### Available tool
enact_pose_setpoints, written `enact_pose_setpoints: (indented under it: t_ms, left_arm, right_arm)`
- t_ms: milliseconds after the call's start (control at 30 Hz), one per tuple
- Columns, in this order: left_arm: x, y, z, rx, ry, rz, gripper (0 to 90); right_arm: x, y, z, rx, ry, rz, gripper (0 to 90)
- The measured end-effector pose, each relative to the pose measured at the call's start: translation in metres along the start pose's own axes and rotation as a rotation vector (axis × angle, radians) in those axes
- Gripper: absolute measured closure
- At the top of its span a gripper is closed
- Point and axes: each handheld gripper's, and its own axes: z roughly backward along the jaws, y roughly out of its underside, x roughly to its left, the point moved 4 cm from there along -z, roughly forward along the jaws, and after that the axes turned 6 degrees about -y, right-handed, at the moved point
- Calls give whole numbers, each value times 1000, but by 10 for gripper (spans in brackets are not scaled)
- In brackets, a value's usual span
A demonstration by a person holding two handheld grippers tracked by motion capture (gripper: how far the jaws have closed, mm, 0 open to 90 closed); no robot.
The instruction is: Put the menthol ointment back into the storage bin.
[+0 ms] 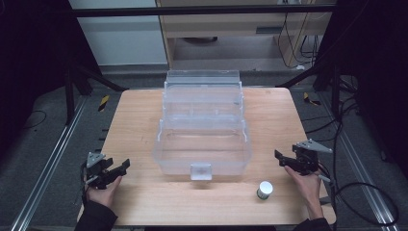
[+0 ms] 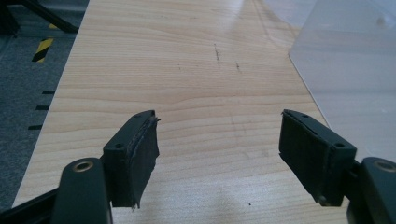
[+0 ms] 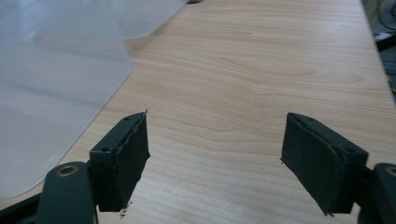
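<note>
A clear plastic tiered storage box (image 1: 202, 126) stands open in the middle of the wooden table (image 1: 139, 115), its latch facing the near edge. A small white-capped jar (image 1: 264, 189) sits on the table near the front, right of the box. My left gripper (image 1: 120, 171) rests at the table's front left, open, with nothing between its jaws; in the left gripper view (image 2: 218, 140) the box's corner (image 2: 345, 70) lies to the right. My right gripper (image 1: 281, 159) is at the front right, open and empty; in the right gripper view (image 3: 215, 149) the box wall (image 3: 56, 79) is at the left.
Black frame bars cross behind the table, and a wooden cabinet (image 1: 240, 24) stands at the back. Cables (image 1: 356, 192) trail on the grey floor at the right. Yellow-black tape marks (image 1: 103, 102) lie on the floor near the table's far corners.
</note>
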Motion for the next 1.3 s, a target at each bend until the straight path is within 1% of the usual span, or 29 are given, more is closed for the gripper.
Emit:
enact_pose_setpoints:
  t_ms: [33, 100, 133, 233, 267, 300, 333, 367, 467, 500, 533, 567, 600, 633, 667, 700, 733, 767, 800, 833, 867, 900, 933, 967, 1100, 1133, 1167, 1233, 1300]
  left_arm:
    - [0, 0, 0, 0, 0, 0, 279]
    - [-1, 2, -1, 18, 9, -10, 283]
    - [-1, 2, -1, 18, 9, -10, 284]
    - [-1, 4, -1, 27, 22, -19, 285]
    - [-1, 4, -1, 25, 29, -21, 285]
    - [-1, 5, -2, 25, 29, -24, 285]
    - [-1, 5, -2, 31, 28, -30, 285]
    - [-1, 5, -2, 31, 28, -30, 285]
    - [-3, 6, -4, 38, 28, -47, 284]
    - [-4, 6, -4, 40, 26, -56, 284]
    - [-4, 6, -4, 41, 26, -56, 283]
    - [-4, 6, -4, 40, 26, -56, 283]
    - [-4, 6, -4, 40, 26, -56, 282]
    - [-4, 6, -4, 41, 27, -57, 282]
    - [-4, 6, -4, 46, 27, -58, 282]
    - [-4, 7, -5, 50, 27, -62, 282]
    - [-4, 7, -6, 55, 30, -66, 282]
    - [-4, 7, -6, 55, 30, -66, 282]
    - [-5, 8, -6, 58, 33, -67, 282]
    - [-5, 8, -6, 59, 32, -70, 282]
    - [-5, 8, -7, 60, 33, -73, 283]
    - [-6, 8, -7, 64, 35, -73, 283]
    - [-6, 9, -8, 68, 36, -81, 283]
    - [-6, 9, -8, 68, 36, -81, 284]
    - [-6, 9, -8, 67, 35, -83, 285]
    - [-6, 8, -8, 67, 35, -84, 285]
    - [-6, 8, -8, 68, 36, -85, 285]
    - [-6, 9, -8, 70, 37, -85, 286]
    - [-7, 9, -9, 76, 40, -87, 287]
  right_arm:
    - [1, 1, 0, 6, -13, 15, 239]
    - [6, 1, 2, 8, -22, 53, 238]
    - [6, 1, 2, 8, -22, 53, 238]
    - [13, -2, 4, 25, -33, 124, 227]
    - [17, -7, 7, 38, -59, 159, 218]
    - [17, -7, 7, 38, -59, 159, 218]
    - [22, -14, 11, 38, -91, 174, 222]
    - [22, -14, 11, 38, -91, 174, 222]
    - [27, -24, 18, 44, -127, 185, 227]
    - [29, -27, 20, 49, -136, 179, 228]
    - [33, -32, 23, 64, -156, 206, 236]
    - [33, -32, 23, 64, -156, 206, 236]
    - [37, -37, 25, 96, -167, 244, 236]
    - [37, -37, 25, 96, -167, 244, 236]
    - [44, -42, 27, 129, -173, 288, 229]
    - [44, -42, 27, 129, -173, 288, 229]
    - [51, -47, 30, 161, -194, 325, 224]
    - [51, -47, 30, 161, -194, 325, 224]
    - [55, -50, 31, 178, -204, 340, 222]
    - [58, -52, 32, 191, -219, 355, 215]
    - [64, -57, 34, 217, -247, 375, 212]
    - [64, -57, 34, 217, -247, 375, 212]
    - [70, -62, 36, 252, -256, 408, 215]
    - [70, -62, 36, 252, -256, 408, 215]
    - [75, -69, 37, 292, -269, 453, 221]
    - [77, -71, 38, 313, -283, 466, 221]
    - [77, -71, 38, 313, -283, 466, 221]
    - [79, -72, 39, 338, -298, 488, 221]
    - [83, -73, 41, 366, -310, 522, 225]
